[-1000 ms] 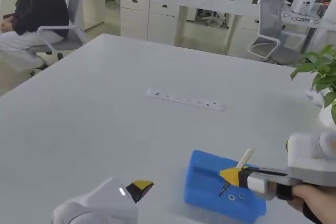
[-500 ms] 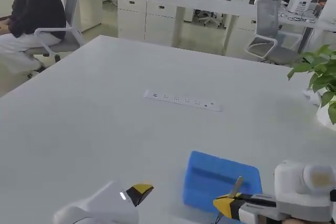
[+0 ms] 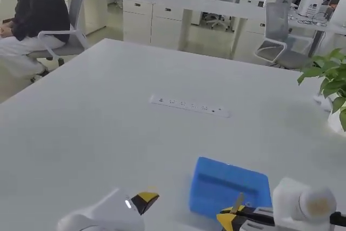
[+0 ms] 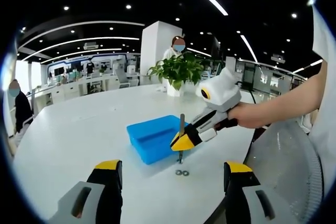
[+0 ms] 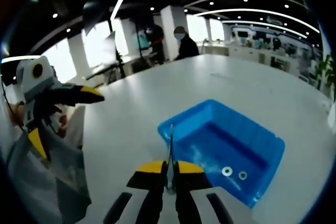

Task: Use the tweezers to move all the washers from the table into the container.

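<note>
Nearest the person, the left claw point(image 4: 174, 167) is hanging low over the near edge of the worktop point(image 3: 108, 123) with its jaws spread wide and nothing between them. It is probably waiting there so the other side has room to work. Beside it, the right claw point(image 5: 169, 167) is squeezing narrow around the handle end of the tweezers point(image 5: 171, 145). That is leaving the thin tips sticking out ahead and downward, a hold that is letting a slim tool reach small flat parts the broad jaws could hardly pinch themselves. In the left gripper view those tips are pointing down just above two loose washers point(image 4: 182, 172), though I cannot tell whether they are touching one. The pair is lying flat, side by side, between the near edge of the worktop and the blue container point(image 3: 227, 182), just beside its wall, so each carry is going to be short. Two more washers point(image 5: 227, 171) are resting on the container's floor near one corner, so the job is looking about half done, with the loose pair waiting to be lifted one at a time. Farther off, a white power strip point(image 3: 189, 105) is lying across the middle of the worktop, well apart from the work. A potted plant point(image 3: 330, 77) is leaning in at the right edge. Beyond the far left corner a seated person point(image 3: 35, 9) is working at another desk.
</note>
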